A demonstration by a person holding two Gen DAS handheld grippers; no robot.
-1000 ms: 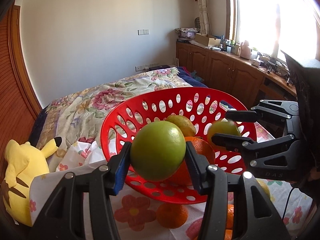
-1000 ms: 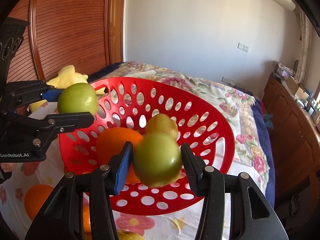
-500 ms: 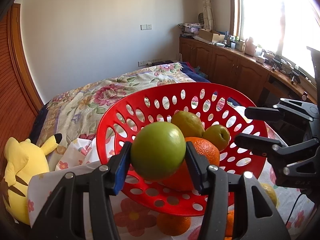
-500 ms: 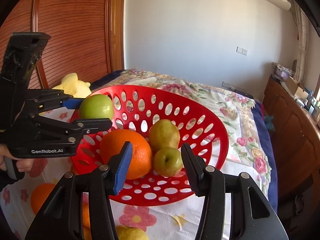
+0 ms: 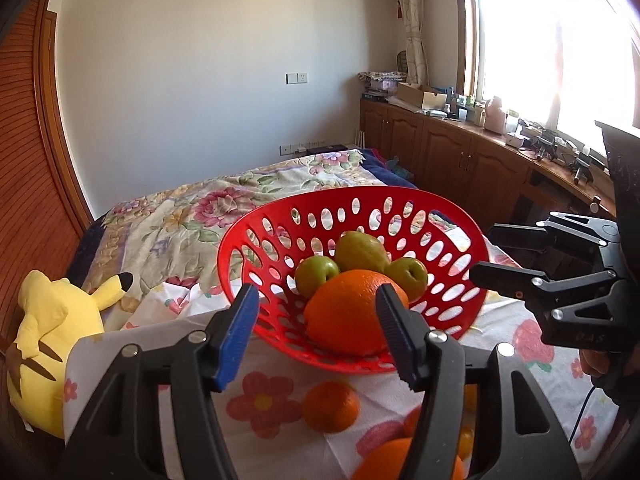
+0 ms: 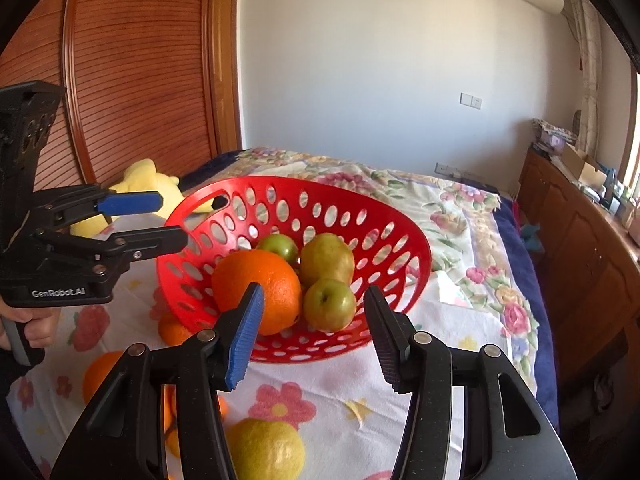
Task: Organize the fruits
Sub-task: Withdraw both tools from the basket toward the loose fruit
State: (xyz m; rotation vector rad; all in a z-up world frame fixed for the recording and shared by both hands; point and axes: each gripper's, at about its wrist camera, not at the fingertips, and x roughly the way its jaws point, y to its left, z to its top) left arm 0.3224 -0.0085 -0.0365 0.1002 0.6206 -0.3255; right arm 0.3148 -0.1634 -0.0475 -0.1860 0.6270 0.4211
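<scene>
Both grippers, left [image 5: 316,334] and right [image 6: 314,338], are open & empty. Basket [image 6: 400,216] sits on soft bed; nudge its rim and the orange [image 6: 258,290] w/ the rest could roll out.

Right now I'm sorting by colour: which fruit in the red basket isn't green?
The big orange at the near side of the red basket; the other three fruits are green.

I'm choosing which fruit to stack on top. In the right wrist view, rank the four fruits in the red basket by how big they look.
1. orange, clearly largest, though it also sits near the camera.
2. pear.
3. front green apple.
4. rear green apple, smallest, but it is farther back and partly hidden behind the orange, so its rank against the front apple is unsure.
</scene>
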